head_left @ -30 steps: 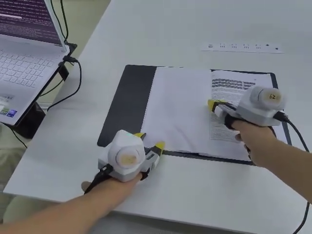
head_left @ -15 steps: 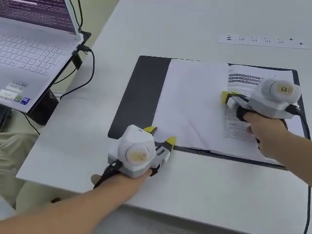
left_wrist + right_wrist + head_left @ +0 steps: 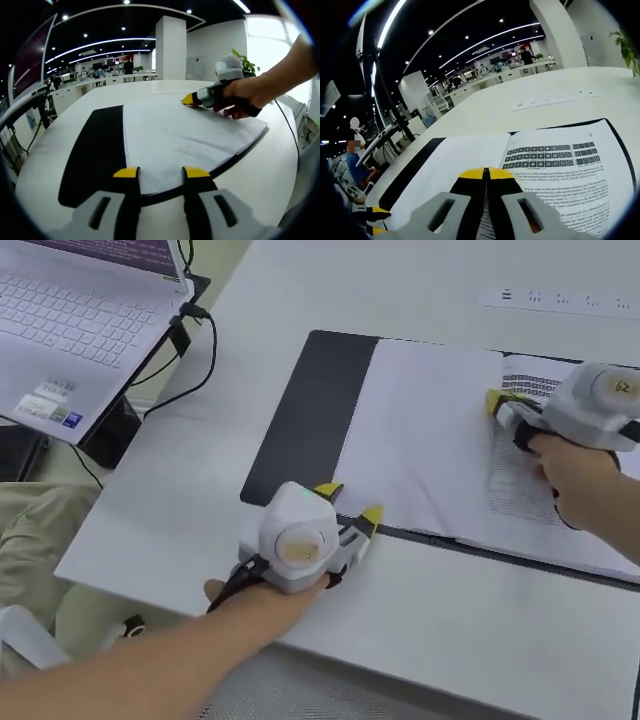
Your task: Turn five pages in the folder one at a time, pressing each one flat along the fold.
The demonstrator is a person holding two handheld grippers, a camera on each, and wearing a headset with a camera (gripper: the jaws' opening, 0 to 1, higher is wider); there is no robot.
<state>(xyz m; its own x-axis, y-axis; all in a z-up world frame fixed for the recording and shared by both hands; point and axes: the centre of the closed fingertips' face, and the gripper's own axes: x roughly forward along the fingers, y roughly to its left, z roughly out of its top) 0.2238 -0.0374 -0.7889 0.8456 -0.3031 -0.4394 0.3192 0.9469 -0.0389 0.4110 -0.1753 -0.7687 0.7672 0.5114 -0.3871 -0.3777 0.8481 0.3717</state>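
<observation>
- Though shifted right and up in the head view since a second ago, same spot on the white bench for the folder: a move of the camera, not of the folder.
- Lying open and flat, with bare black inner cover on the left, blank page across the middle and printed page on the right.
- Left gripper at the folder's near edge, by the near left corner of the blank page, placed against the folder as it was a second ago.
- Fingers of the left gripper apart, with the near edge of the blank page showing between the yellow tips in the left gripper view.
- Right gripper reaching in from the right, tips down on the fold between blank and printed page, beside the dark block of print near the page's top.
- Seemingly a little nearer the far edge of the page than a second ago, with a shorter strip of print beyond the tips.
- Fingers of the right gripper together, yellow tips meeting over the fold in the right gripper view.
- Open laptop at the far left of the bench, with a dark cable trailing from it, well apart from the folder.
- White power strip on the bench beyond the folder's far edge.
</observation>
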